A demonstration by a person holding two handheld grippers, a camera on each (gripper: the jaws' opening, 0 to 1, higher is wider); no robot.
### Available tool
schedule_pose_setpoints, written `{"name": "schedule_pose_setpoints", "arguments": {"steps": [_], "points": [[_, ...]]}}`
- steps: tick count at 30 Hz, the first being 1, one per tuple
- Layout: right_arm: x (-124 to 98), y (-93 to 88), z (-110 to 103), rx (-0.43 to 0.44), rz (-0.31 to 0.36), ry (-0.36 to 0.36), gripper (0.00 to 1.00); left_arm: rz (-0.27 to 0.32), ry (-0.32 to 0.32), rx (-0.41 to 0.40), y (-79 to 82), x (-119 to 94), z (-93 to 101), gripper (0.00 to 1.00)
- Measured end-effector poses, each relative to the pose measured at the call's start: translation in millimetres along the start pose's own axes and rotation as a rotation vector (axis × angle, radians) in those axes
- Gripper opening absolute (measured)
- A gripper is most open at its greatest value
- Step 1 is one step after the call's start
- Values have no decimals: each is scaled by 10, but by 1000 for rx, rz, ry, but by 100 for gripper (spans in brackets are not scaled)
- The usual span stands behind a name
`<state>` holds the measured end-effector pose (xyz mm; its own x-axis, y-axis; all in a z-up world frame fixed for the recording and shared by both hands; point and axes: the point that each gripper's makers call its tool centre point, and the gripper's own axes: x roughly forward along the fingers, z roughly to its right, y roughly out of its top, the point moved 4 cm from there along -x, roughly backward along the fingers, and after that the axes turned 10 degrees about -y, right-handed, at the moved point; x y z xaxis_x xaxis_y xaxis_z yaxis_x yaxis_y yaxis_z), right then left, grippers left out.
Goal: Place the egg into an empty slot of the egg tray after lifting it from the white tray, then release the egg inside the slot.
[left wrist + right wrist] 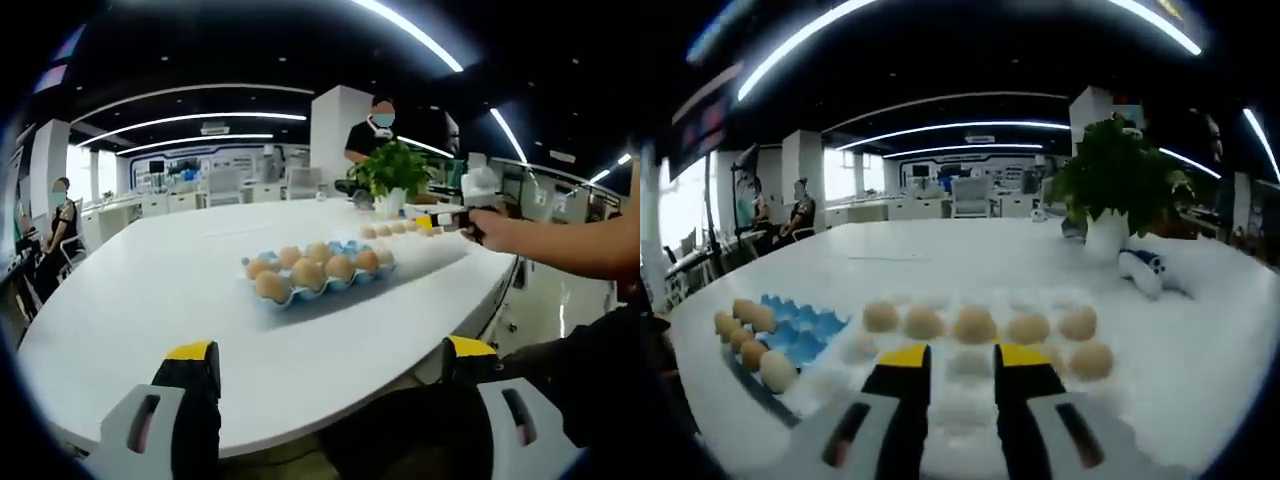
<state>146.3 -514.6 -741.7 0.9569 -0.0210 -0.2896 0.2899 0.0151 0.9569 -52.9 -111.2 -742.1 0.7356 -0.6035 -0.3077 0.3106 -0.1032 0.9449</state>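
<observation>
1. Right gripper view: our right tongs (pixel 960 362), narrowly parted and empty, hover over the white moulded tray (pixel 970 372) of brown eggs (pixel 974 325).
2. Left tongs (pixel 330 362) gape wide, empty, at the white bench (pixel 150 290) edge; the blue egg tray (pixel 325 285) sits mid-bench, open surface around.

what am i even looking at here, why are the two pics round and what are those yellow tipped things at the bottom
No robot arm here: a person holds a hand tool with two jaws, a gripper, in each hand. Each gripper carries a fisheye camera, hence the round pictures.

In the left gripper view, the left gripper hangs open at the near edge of a white table. On the table sits a blue egg tray with brown eggs.

In the right gripper view, the right gripper reaches over a white tray of eggs. Its jaws stand apart and seem to hold nothing. The blue egg tray lies to its left, a potted plant beyond.
</observation>
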Motion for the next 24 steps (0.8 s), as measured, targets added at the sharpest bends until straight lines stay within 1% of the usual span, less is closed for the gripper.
{"name": "schedule_pose_setpoints", "arguments": {"steps": [1,3,4,5,6,7,9,13,14,16,17,20,24], "points": [[-4,-37,52,3,-18,-21,24,-3,-1,1,-4,0,-4,93],[8,-79,123,-20,-27,-31,24,-10,-2,15,0,-3,-30,93],[9,-92,151,-26,-35,-38,24,-8,-1,17,7,-5,-34,93],[8,-101,194,-30,-40,-60,24,-3,0,15,15,-10,-38,93],[23,-110,231,-22,-44,-72,24,6,1,9,22,-12,-39,93],[42,-120,238,-17,-52,-64,24,9,1,6,23,-13,-40,93],[96,-139,277,-12,-69,-80,24,10,1,4,10,-11,-37,93],[218,-134,274,-37,-79,-71,26,0,-9,5,-19,5,-6,93],[252,-149,291,-43,-96,-78,27,-2,-11,5,-20,6,0,93],[301,-142,292,-41,-95,-72,27,-5,-15,8,-5,4,8,93],[331,-154,288,-54,-103,-71,27,-3,-15,13,9,1,5,93],[350,-180,306,-69,-105,-82,28,-10,-14,20,24,3,-19,93],[379,-164,342,-43,-89,-74,26,-1,-10,19,62,11,-38,93]]}}
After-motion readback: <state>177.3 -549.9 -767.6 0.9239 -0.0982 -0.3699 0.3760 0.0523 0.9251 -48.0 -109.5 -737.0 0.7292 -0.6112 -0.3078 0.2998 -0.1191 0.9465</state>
